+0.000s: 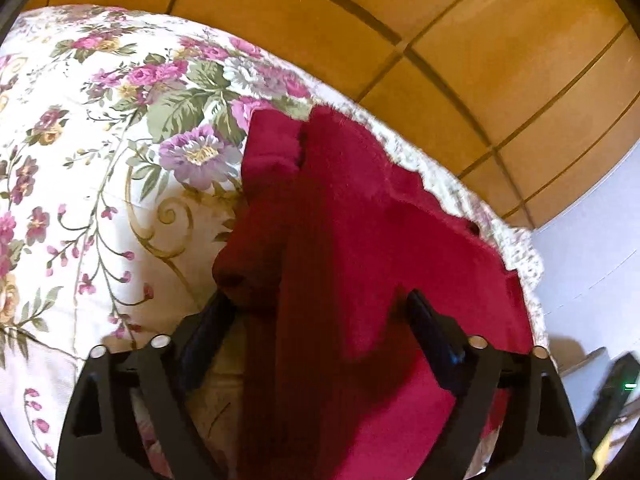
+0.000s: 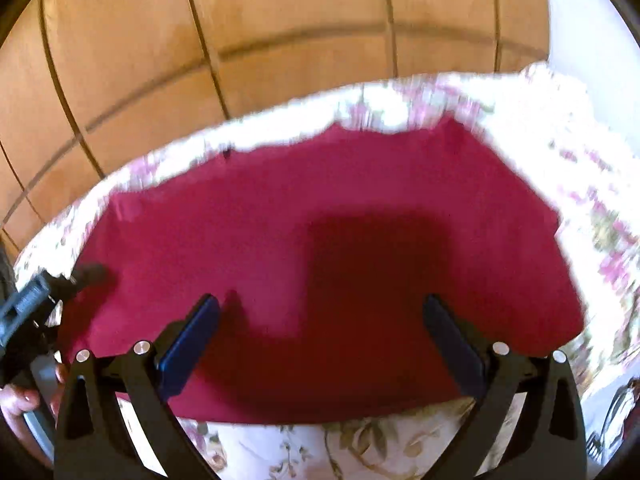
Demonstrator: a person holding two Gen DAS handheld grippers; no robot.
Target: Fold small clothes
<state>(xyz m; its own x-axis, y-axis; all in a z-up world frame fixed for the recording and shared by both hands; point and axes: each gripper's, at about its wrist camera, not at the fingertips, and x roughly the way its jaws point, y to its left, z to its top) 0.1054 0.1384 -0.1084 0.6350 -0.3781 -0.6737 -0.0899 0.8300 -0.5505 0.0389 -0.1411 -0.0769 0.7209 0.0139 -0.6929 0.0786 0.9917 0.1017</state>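
Nearest in the left wrist view, the left gripper (image 1: 320, 300) stands with its two dark fingers spread wide. A fold of the red garment (image 1: 360, 208) runs down between them, but neither pad presses on it, so nothing is gripped. The left fingertip sits close against a bunched, darker lump of the cloth; I cannot tell whether it touches.

In the right wrist view, the right gripper (image 2: 320, 304) hangs above the same garment (image 2: 280, 208) with its jaws wide apart and released. Its shadow falls as a dark block on the cloth between the fingers. At the left edge of that view a hand (image 2: 24, 400) holds the handle of the other tool, whose tip reaches the garment's left edge.

There is one garment, a single red piece. It lies spread on the floral bedcover (image 1: 100, 160), close to the cover's far edge, mostly flat on the right gripper's side and rucked into a ridge on the left gripper's side. A small dark spot shows at its far hem.

I see no box, basket or drawer holding anything; the cloth rests straight on the cover.

Beyond the bed stands a wooden panelled wall (image 1: 440, 40), divided by dark grooves, and beside it a pale wall (image 1: 592, 260).
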